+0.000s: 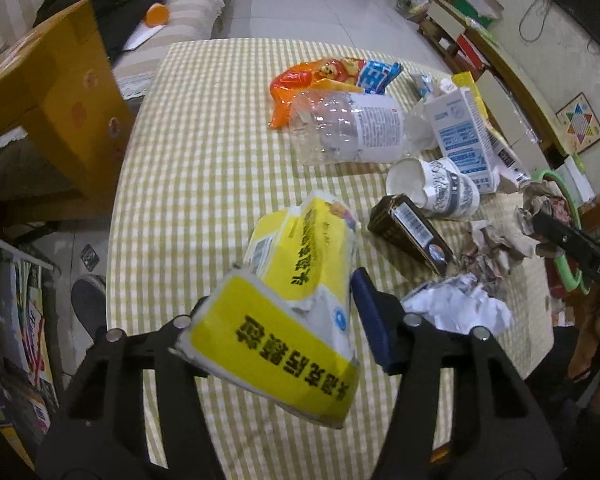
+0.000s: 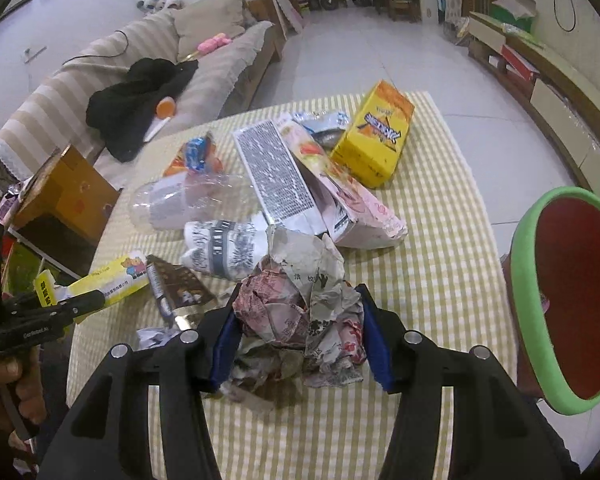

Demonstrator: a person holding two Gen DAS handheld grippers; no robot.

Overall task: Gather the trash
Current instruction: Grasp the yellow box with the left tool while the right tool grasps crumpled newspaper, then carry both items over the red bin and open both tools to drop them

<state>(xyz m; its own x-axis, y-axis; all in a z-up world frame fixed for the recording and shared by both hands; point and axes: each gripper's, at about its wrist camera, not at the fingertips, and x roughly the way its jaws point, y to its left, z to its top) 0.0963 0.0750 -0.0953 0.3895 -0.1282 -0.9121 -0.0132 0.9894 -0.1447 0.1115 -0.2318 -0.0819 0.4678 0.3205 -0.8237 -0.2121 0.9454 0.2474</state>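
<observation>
My left gripper (image 1: 284,320) is shut on a torn yellow and white tissue pack (image 1: 296,300) and holds it above the checked tablecloth (image 1: 188,184). It also shows at the left of the right wrist view (image 2: 100,288). My right gripper (image 2: 296,344) is shut on a crumpled newspaper ball (image 2: 304,304), just above the table; the left wrist view shows it at the right (image 1: 540,208). A green-rimmed red bin (image 2: 572,308) stands at the table's right edge.
On the table lie a clear plastic bottle (image 1: 348,128), an orange snack bag (image 1: 320,76), a milk carton (image 1: 464,136), a paper cup (image 1: 436,188), a dark brown carton (image 1: 412,236), white crumpled paper (image 1: 460,308) and a yellow box (image 2: 376,136). A cardboard box (image 1: 52,92) stands left.
</observation>
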